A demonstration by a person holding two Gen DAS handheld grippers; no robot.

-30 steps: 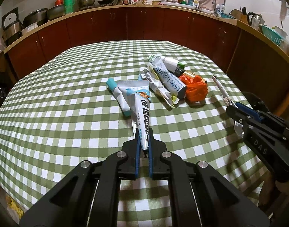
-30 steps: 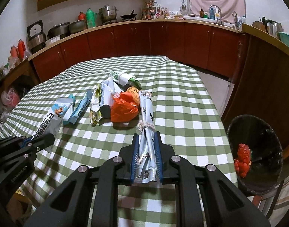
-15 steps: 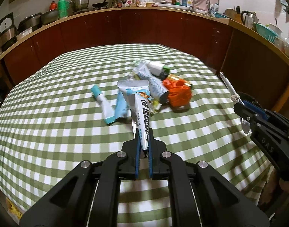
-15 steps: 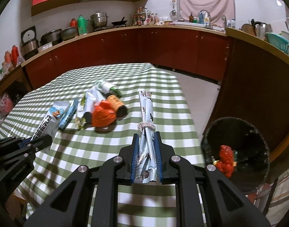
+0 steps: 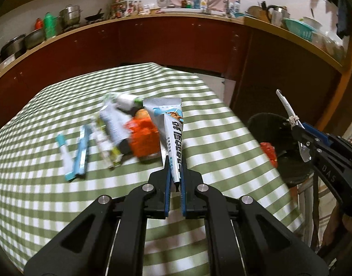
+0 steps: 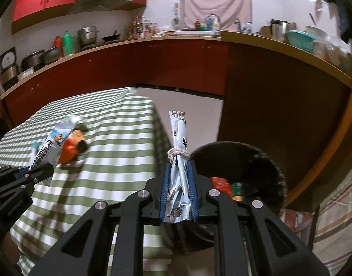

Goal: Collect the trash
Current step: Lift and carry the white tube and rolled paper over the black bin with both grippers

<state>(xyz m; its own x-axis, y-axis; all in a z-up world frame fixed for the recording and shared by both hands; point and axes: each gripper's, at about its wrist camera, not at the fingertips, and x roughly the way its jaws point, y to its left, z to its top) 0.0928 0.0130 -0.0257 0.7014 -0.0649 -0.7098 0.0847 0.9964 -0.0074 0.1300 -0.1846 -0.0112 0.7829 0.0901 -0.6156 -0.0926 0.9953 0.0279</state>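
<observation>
My left gripper (image 5: 175, 161) is shut on a silver and blue snack wrapper (image 5: 170, 126), held up over the checked table (image 5: 61, 197). My right gripper (image 6: 178, 168) is shut on a long silvery wrapper bundle (image 6: 179, 135) tied with string, and it hangs past the table's edge beside the black trash bin (image 6: 252, 161). The bin (image 5: 268, 124) holds red trash (image 5: 269, 151). A pile of litter lies on the table: an orange bag (image 5: 143, 138), a white bottle (image 5: 126, 99), crumpled wrappers (image 5: 111, 124) and blue-white strips (image 5: 72, 149).
Dark red cabinets (image 6: 176, 64) with a cluttered counter run round the back and the right. Bare floor (image 6: 187, 105) lies between the table's corner and the cabinets. A striped cloth (image 6: 337, 207) shows at the lower right.
Both grippers have swung to the right with their wrappers. The litter pile slid left in both views, and the bin now sits just past my right gripper's fingers.
</observation>
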